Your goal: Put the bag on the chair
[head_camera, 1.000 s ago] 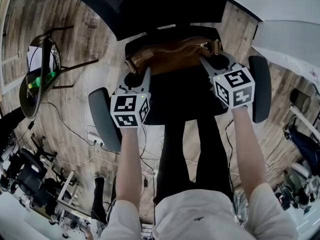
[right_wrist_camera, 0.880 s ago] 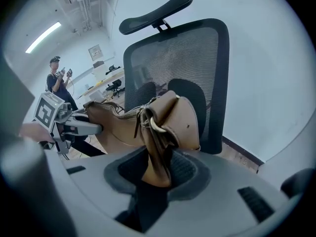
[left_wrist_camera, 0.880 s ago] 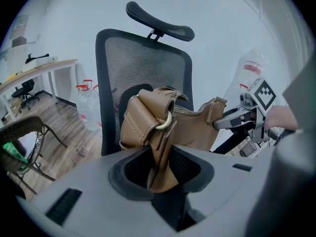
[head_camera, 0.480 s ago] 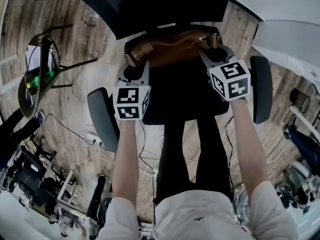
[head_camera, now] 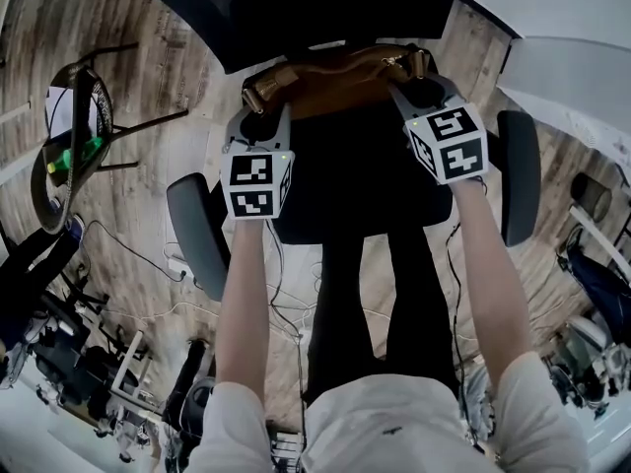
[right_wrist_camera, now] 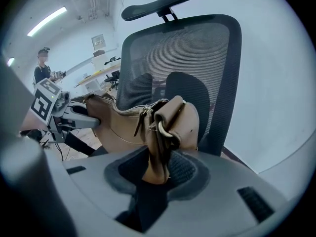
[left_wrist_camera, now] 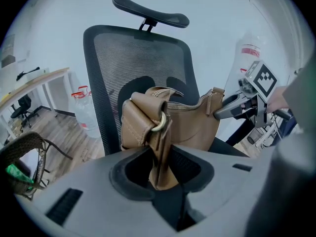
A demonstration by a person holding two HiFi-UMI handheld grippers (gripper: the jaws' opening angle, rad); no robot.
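**Bag and both grippers edging deeper over the chair**

Since the earlier head view, both grippers and the bag slung between them are sitting closer to the backrest of the black mesh office chair (head_camera: 345,180), and lower over its seat.

Well off to the chair's left, a round dark wicker chair (head_camera: 94,116) is standing on the pale wooden plank floor (head_camera: 148,195). One grey padded armrest (head_camera: 197,235) is flanking the seat on that side.

Just inside it, the left gripper (head_camera: 261,116) is pinching the bag's left end. In the left gripper view its jaws (left_wrist_camera: 160,174) are pressing together on a brown strap tab (left_wrist_camera: 160,152) below a brass ring.

The tan leather shoulder bag (head_camera: 335,82) is hanging across the seat, in front of the backrest (left_wrist_camera: 133,58), with its zip facing up. Whether its bottom is touching the seat cannot be told.

The right gripper (head_camera: 414,85) is gripping the bag's other end. In the right gripper view its jaws (right_wrist_camera: 155,174) are squeezing the matching strap tab (right_wrist_camera: 155,154), with the bag (right_wrist_camera: 118,125) stretching away toward the left gripper (right_wrist_camera: 74,115).

Beyond it, the other grey armrest (head_camera: 521,175) is bordering the seat's right side.
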